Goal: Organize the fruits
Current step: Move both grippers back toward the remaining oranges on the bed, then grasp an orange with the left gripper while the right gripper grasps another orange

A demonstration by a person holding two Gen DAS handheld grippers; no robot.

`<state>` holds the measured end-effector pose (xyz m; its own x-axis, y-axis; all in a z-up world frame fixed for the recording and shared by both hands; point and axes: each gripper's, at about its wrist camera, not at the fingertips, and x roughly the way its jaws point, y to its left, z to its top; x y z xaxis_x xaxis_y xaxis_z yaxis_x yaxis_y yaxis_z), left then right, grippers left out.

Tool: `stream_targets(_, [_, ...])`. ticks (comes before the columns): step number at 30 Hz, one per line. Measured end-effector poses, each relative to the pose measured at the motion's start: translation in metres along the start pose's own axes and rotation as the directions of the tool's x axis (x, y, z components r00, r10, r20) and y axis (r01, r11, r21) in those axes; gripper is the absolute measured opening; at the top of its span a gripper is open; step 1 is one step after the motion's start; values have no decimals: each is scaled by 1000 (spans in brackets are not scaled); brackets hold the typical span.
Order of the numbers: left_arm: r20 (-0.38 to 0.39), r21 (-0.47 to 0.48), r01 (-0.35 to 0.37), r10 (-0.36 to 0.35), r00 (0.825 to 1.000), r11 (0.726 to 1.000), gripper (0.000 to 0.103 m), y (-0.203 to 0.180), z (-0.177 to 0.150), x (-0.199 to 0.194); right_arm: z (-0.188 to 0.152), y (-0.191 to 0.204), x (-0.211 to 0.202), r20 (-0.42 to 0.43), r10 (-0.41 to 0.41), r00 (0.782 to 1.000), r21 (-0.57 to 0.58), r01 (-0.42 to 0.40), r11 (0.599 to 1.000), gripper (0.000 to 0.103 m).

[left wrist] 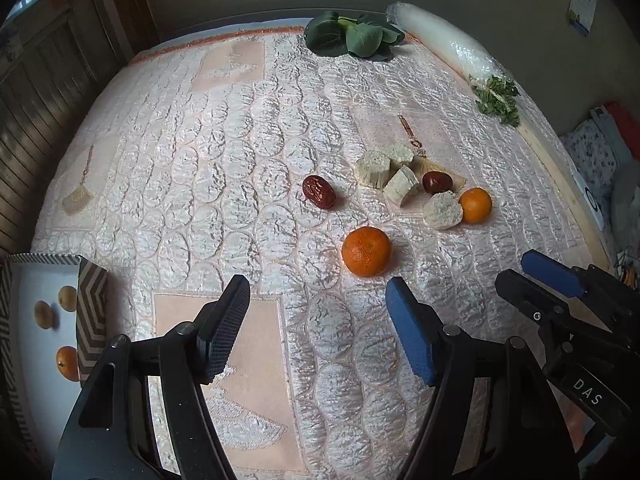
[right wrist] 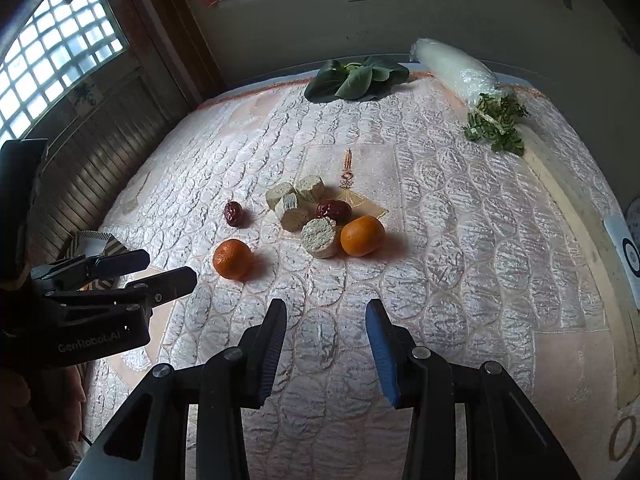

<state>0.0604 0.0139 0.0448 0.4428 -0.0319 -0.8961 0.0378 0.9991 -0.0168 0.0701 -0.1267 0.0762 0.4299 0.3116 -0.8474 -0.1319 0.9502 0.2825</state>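
Observation:
A near orange lies on the quilted bed, just beyond my left gripper, which is open and empty. A second orange lies further right beside pale cut chunks. One red date lies apart to the left, another among the chunks. A striped box at the left holds an orange and two small brown fruits. My right gripper is open and empty, short of the pile.
Leafy greens, a wrapped white roll and a herb bunch lie along the bed's far edge. A wooden bed edge runs on the right. A wooden door stands left.

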Motion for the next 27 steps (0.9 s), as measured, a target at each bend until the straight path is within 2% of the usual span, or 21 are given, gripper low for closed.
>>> stream_targets(19, [-33,-10,9,-9,999,1000,71,3,7,18,26,-23,35,-35,-24,999,-6,24,1000,39])
stream_targets(27, [-54,10,28,-28,998,1000,71,-3,12,28,41,-28,54,-65,-9,998,-54,5,999,39])
